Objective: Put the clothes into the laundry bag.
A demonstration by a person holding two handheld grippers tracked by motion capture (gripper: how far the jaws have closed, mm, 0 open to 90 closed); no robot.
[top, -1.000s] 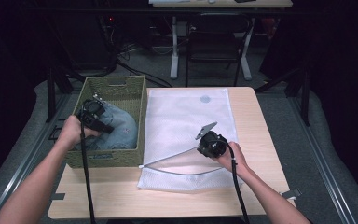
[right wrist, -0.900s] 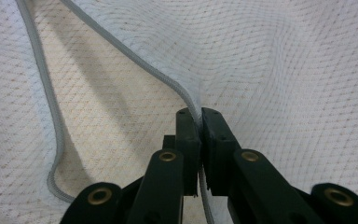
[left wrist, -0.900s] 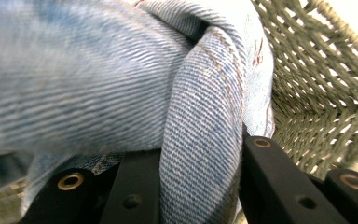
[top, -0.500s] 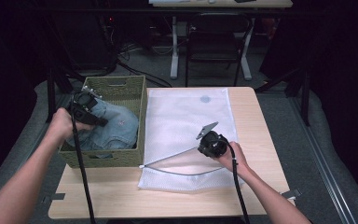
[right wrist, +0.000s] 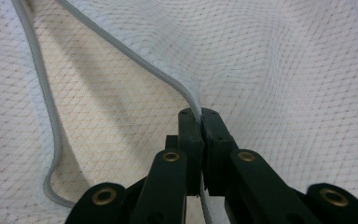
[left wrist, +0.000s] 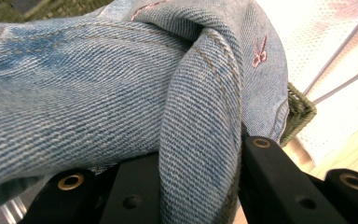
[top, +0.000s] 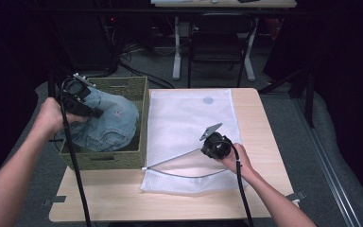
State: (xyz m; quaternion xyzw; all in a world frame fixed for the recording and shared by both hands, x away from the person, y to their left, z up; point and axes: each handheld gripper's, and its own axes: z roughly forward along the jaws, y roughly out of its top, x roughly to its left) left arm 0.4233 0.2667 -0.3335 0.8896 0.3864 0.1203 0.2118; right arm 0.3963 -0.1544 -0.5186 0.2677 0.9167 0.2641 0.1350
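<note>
Faded blue jeans (top: 106, 124) bulge out of the green woven basket (top: 105, 161) at the table's left. My left gripper (top: 81, 100) is shut on a thick fold of the jeans (left wrist: 200, 140) and holds it lifted above the basket. A white mesh laundry bag (top: 189, 118) lies flat on the table's middle. My right gripper (top: 213, 145) is shut on the upper grey zipper edge (right wrist: 186, 95) of the bag's mouth and holds it raised, so the mouth gapes open toward the basket.
The wooden table (top: 264, 123) has bare strips along its front and right edges. Beyond it stand a dark chair (top: 217, 42) and a white desk leg (top: 176, 47). Cables trail from both grippers down past the forearms.
My left gripper has risen out of the basket, pulling the jeans up with it. The right gripper has stayed put, holding the bag's edge.
</note>
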